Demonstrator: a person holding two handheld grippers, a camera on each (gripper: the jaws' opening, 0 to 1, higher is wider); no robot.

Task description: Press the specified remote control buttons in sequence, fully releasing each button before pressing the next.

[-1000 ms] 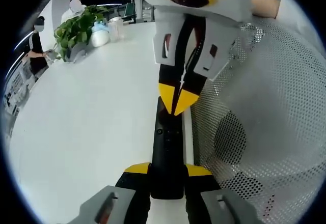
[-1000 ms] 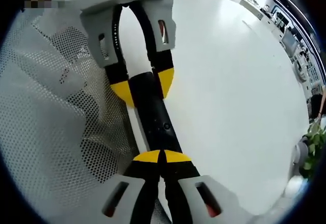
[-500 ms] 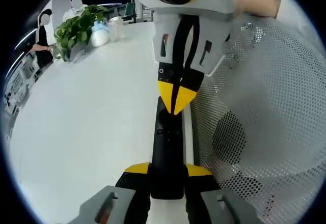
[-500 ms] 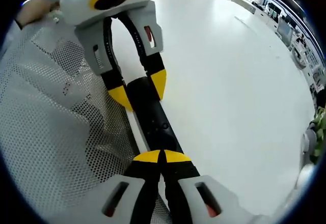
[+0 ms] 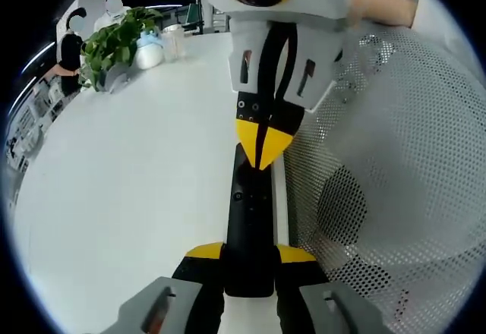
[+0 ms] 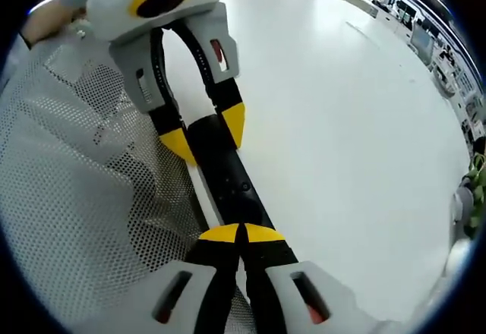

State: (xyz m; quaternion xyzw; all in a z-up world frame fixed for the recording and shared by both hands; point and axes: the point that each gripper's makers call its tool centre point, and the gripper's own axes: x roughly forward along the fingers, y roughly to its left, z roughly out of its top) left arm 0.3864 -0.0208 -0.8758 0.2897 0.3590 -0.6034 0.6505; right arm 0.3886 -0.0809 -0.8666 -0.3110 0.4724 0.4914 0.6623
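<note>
Table: white table (image 5: pixel 129 174) is stretching beyond both tools, plant (image 5: pixel 114 38) at its far edge.
Remote: black remote (image 5: pixel 250 220) is lying between the grippers, beside white mesh (image 5: pixel 395 182).
Left gripper (image 5: pixel 250 254): is clamping the remote's near end.
Right gripper (image 6: pixel 241 233): jaws together, tips resting on the remote.

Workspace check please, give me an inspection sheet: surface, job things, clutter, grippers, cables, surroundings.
Surface: white table, bare around the work area.
Job's things: black remote control lying along the edge of a white perforated mesh panel.
Clutter: potted plant, a white bottle and a clear cup at the far end.
Grippers: left gripper clamps one end of the remote; right gripper, jaws together, has its tips on the other end.
Cables: nothing seen.
Surroundings: people standing past the far end of the table; desks along the room's side.
</note>
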